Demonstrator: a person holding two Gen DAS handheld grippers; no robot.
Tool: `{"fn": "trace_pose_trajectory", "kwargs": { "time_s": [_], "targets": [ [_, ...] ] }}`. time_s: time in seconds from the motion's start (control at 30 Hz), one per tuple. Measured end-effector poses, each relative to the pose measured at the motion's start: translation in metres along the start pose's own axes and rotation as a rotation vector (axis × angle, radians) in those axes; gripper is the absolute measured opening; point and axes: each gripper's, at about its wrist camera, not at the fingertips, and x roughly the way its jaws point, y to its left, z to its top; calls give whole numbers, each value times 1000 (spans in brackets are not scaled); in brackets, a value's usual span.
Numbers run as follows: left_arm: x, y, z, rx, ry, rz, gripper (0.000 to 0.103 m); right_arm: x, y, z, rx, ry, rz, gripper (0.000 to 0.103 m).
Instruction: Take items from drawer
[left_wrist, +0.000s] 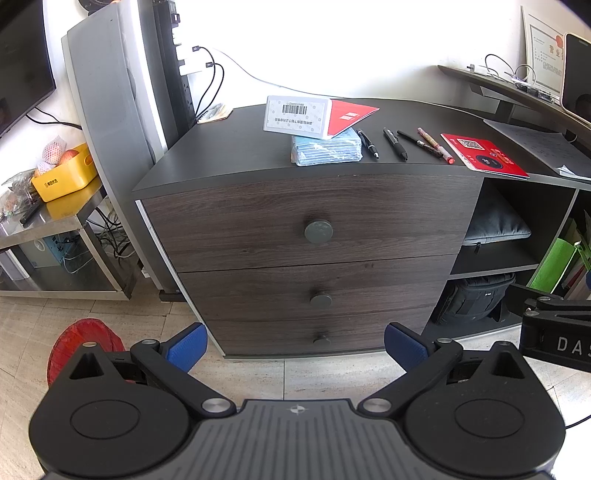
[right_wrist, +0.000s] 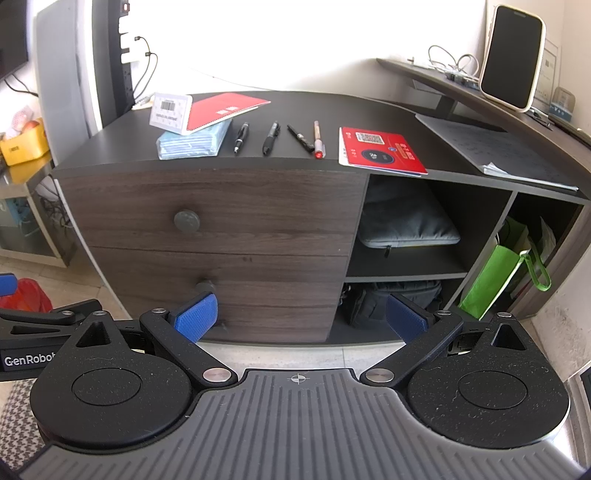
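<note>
The drawer unit (left_wrist: 306, 236) stands straight ahead of the left tool (left_wrist: 293, 345), a dark wood-grain chest with three fronts, all shut. Each front carries one round grey knob: the top knob (left_wrist: 318, 231) is the largest in view, the middle knob (left_wrist: 320, 298) sits below it, and the bottom knob (left_wrist: 322, 339) lies between the tool's blue pads. The left tool gapes wide with nothing between its pads.

From the right tool (right_wrist: 301, 317), also spread wide and empty, the chest lies ahead and to the left; its bottom knob is mostly hidden behind the left blue pad.

Beyond both tools, on the desk (left_wrist: 236, 147) top, a white barcoded box (left_wrist: 295, 117) leans on a red booklet (left_wrist: 351, 116) over a blue packet (left_wrist: 327, 149). To their right lie four pens (left_wrist: 395, 144) in a row, then a red card (left_wrist: 484, 155).

What the drawers hold cannot be seen. The window behind is blown out white. The right tool shows only as a black edge at the right border of the left wrist view.
</note>
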Motion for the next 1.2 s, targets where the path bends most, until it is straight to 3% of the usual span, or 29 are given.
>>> {"fn": "trace_pose_trajectory", "kwargs": {
  "time_s": [1.2],
  "targets": [
    [1,1,0,0,3,0,102,-8,-2,-4,0,-3,-2,100]
  ]
}}
